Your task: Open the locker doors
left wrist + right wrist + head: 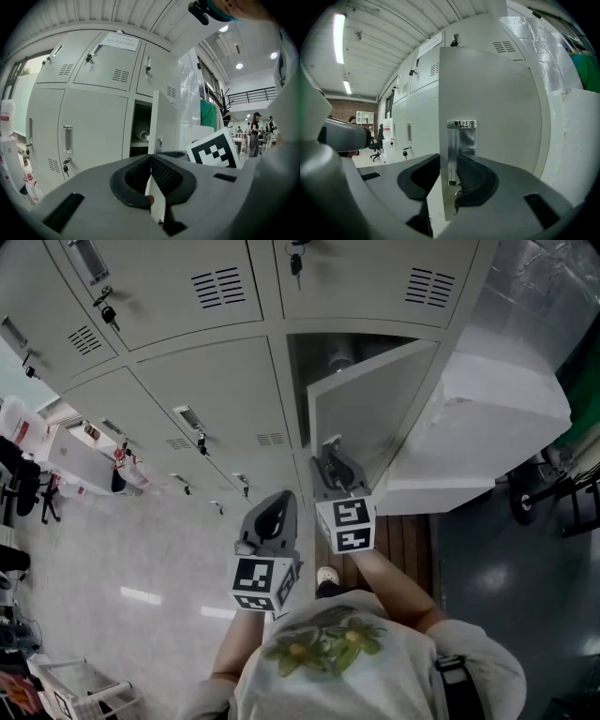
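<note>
At the far left stand the shut lockers (202, 381), flat grey painted sheet metal with rows of vent slots (217, 285), slim upright metal pulls and small keys (111, 315) hanging in the locks. The left gripper (278, 502) is held in front of them, apart from any door. Its dark ribbed pads meet at the tips, and nothing is gripped between them (151, 159).

Next comes the open locker (323, 348), a dark box with a shelf. On the shelf lies a pale roll (143, 136); what it is cannot be told. Its door (370, 399) is swung partly out, smooth and grey.

The right gripper (330, 457) has its jaws partly apart and closed on the free edge of the door (492, 108). One pad sits behind the panel and the other against the shiny recessed metal handle (461, 140).

Right of the door, against the locker bank's side, is a big white block (487, 418) with a matte, foam-like surface.
</note>
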A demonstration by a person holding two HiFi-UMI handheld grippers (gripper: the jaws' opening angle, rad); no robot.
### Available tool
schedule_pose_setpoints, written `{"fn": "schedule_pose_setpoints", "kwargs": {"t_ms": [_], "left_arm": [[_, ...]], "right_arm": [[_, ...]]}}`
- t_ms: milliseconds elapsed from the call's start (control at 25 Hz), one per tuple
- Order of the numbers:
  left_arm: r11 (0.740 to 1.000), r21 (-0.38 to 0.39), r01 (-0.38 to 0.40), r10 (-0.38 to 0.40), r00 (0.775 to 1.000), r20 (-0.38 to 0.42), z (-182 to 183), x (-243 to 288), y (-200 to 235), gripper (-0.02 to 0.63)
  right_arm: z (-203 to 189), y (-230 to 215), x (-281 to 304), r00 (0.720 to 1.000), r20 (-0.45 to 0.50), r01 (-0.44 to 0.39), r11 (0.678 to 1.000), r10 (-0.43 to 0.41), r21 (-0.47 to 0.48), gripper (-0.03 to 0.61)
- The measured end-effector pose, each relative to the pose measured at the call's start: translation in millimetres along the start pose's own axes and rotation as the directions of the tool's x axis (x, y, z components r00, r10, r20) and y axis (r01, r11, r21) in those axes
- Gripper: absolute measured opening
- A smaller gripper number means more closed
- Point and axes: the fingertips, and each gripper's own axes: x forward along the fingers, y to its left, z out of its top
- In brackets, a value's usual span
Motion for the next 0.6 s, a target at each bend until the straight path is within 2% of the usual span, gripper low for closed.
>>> {"fn": "schedule_pose_setpoints", "kwargs": {"t_ms": [600], "left_arm": [[0.999, 0.005, 0.043, -0.042, 0.999, -0.012, -4, -5, -24, 0.029]], "right_arm": [[-5, -1, -23, 0.999, 0.001, -0.033, 0.999, 0.033, -0.006, 0.123]]}}
